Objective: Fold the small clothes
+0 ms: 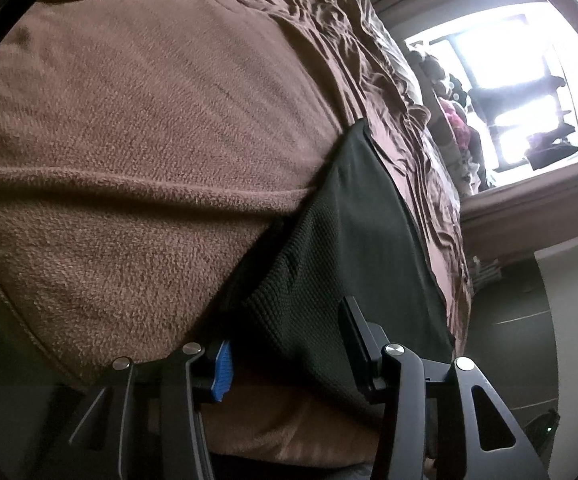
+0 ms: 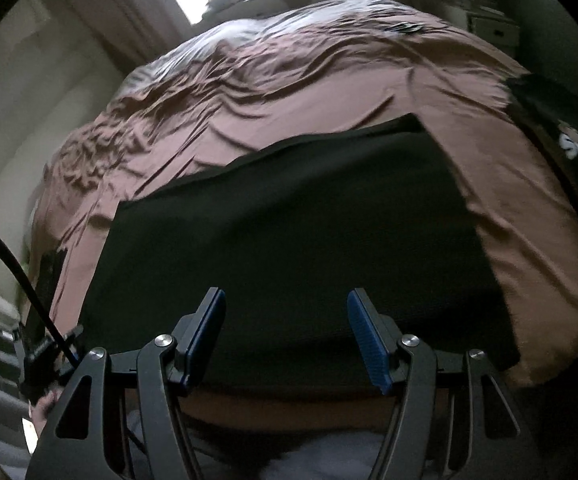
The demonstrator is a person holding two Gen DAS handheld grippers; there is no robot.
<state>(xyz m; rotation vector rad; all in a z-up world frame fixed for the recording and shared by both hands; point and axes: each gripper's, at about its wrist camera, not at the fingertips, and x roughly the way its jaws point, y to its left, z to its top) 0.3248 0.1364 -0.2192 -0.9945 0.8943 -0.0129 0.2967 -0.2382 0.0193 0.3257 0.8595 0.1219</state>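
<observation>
Left gripper [image 1: 289,344]: jaws stand partly apart, nothing pinched. The blue pad finger [image 1: 222,372] is at the fleece edge, the other finger lies over the dark cloth, neither one clamping.
Brown fleece [image 1: 137,152]: fuzzy tan piece that fills most of the left wrist view, with a soft ridge running across it. It overlaps the left side of the dark cloth.
Dark garment [image 2: 289,240]: the small black-green knit piece, spread pretty flat on the bed, roughly rectangular, near edge right at the bed's front edge. In the left wrist view [image 1: 349,240] you can see its waffle-like weave.
Right gripper [image 2: 287,332]: jaws wide apart, empty, hovering over the near part of the dark garment, pads not touching it as far as I can tell.
Bedsheet [image 2: 273,80]: pinkish-brown, very wrinkled towards the far side.
Black printed cloth [image 2: 569,136]: at the right edge of the bed, white lettering, too blurry to read.
Window [image 1: 501,80]: bright, blown out, clutter on the sill.
</observation>
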